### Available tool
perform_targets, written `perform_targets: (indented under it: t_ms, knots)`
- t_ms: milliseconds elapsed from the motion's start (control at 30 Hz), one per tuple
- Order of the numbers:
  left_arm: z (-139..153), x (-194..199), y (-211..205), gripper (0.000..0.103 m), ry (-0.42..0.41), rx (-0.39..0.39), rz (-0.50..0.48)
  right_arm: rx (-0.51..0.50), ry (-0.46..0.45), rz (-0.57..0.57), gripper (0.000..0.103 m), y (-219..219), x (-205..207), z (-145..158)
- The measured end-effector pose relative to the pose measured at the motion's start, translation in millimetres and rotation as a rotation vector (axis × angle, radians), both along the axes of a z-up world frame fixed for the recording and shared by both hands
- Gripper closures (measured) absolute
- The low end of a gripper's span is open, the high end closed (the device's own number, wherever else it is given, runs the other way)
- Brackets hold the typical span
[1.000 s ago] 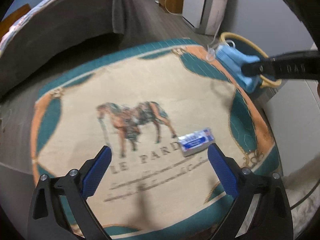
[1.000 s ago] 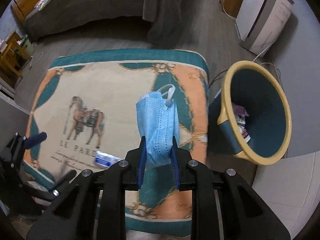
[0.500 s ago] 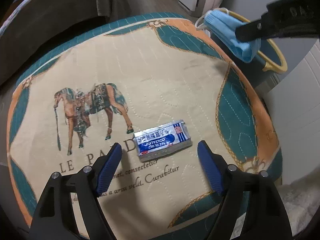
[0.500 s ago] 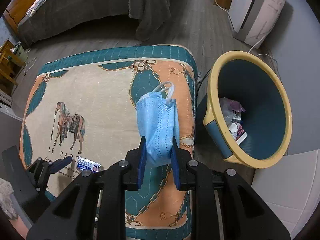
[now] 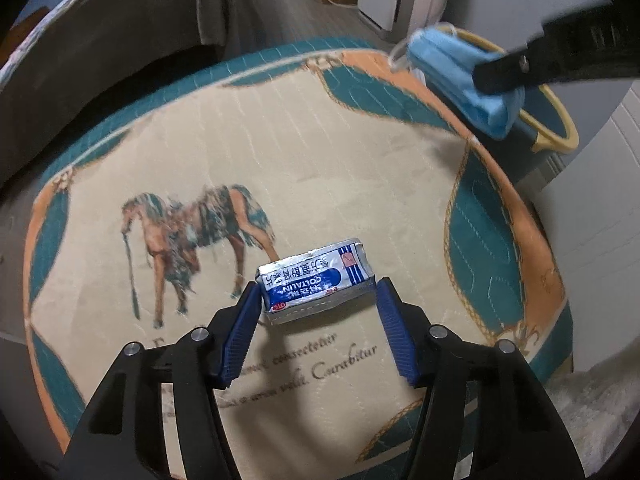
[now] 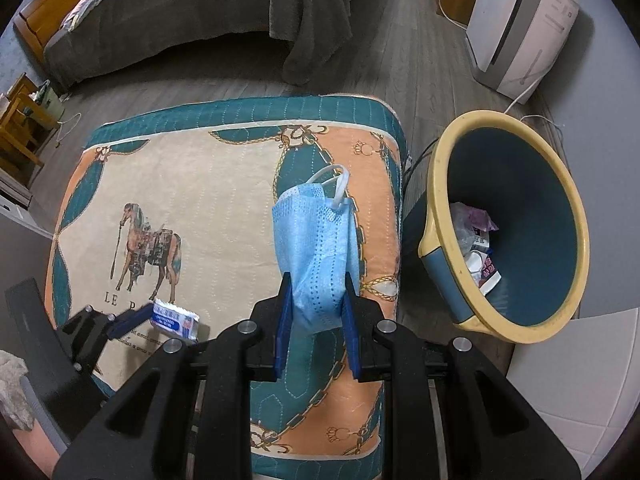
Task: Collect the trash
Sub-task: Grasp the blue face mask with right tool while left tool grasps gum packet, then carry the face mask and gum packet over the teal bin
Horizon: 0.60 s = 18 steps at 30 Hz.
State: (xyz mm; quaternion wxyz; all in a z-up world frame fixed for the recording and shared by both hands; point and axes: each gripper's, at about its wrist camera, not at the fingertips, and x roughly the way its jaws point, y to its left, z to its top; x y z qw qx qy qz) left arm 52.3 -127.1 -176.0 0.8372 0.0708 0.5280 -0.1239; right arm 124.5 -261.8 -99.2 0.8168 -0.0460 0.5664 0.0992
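A small silver and blue medicine packet (image 5: 316,280) lies on the horse-print cushion (image 5: 320,140). My left gripper (image 5: 318,290) straddles it and its jaws are closing; the left pad (image 5: 246,320) is at the packet's end, and a thin gap shows at the right pad. In the right wrist view the packet (image 6: 176,318) sits at the left gripper's blue finger (image 6: 132,318). My right gripper (image 6: 316,300) is shut on a folded blue face mask (image 6: 316,248), held above the cushion's (image 6: 200,184) right side. The mask (image 5: 460,76) also shows at the top right.
A teal bin with a yellow rim (image 6: 440,184) stands on the floor right of the cushion, with wrappers (image 6: 476,240) inside; its rim (image 5: 560,116) shows behind the mask. A grey blanket-covered sofa (image 6: 200,20) and a white appliance (image 6: 520,28) stand beyond. A white surface (image 6: 568,360) lies at the lower right.
My left gripper came down and forward to the packet, and its jaws narrowed from wide open to just around it. The right gripper kept its hold on the mask.
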Motion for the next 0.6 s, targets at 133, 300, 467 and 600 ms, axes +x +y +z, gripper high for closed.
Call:
perform_targets:
  t_ms: [133, 300, 467, 600]
  knots:
    - [20, 3, 4, 0.043, -0.071, 0.02, -0.006, 0.013, -0.028, -0.006, 0.081, -1, 0, 10]
    - [47, 6, 7, 0.043, -0.145, 0.003, -0.032, 0.047, -0.056, 0.004, 0.081, -2, 2, 23]
    - [73, 5, -4, 0.043, -0.208, -0.021, -0.081, 0.031, -0.137, -0.006, 0.081, -23, 5, 47]
    - [86, 2, -18, 0.042, -0.226, -0.04, -0.123, 0.022, -0.186, -0.087, 0.081, -68, 10, 61]
